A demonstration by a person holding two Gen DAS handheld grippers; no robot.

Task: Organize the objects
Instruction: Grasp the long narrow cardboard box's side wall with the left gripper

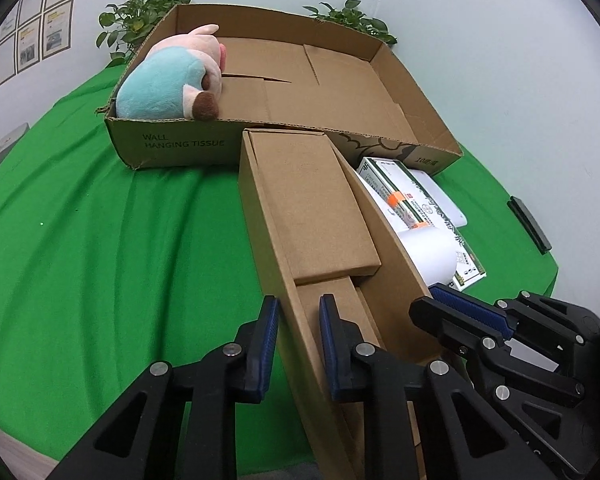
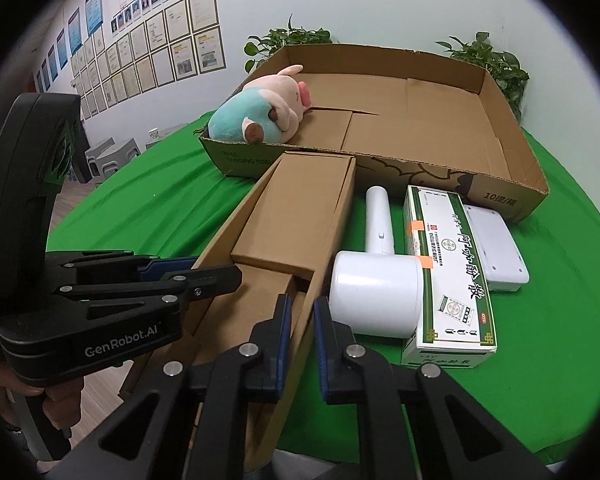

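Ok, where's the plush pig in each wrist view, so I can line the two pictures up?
Left wrist: plush pig sits upper left, in the near-left corner of the big cardboard tray.
Right wrist: plush pig sits upper centre-left, in that same tray corner.
Shared landmark: the long narrow box running from the tray's front wall toward the camera.

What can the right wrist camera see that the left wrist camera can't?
Only the right wrist view shows the hand holding the left gripper, and the whole white handheld device. Only the left wrist view shows the black bar at the cloth's edge. Both show the narrow cardboard box, each gripper clamping one of its side walls, the big cardboard tray with the plush pig, and the medicine box.
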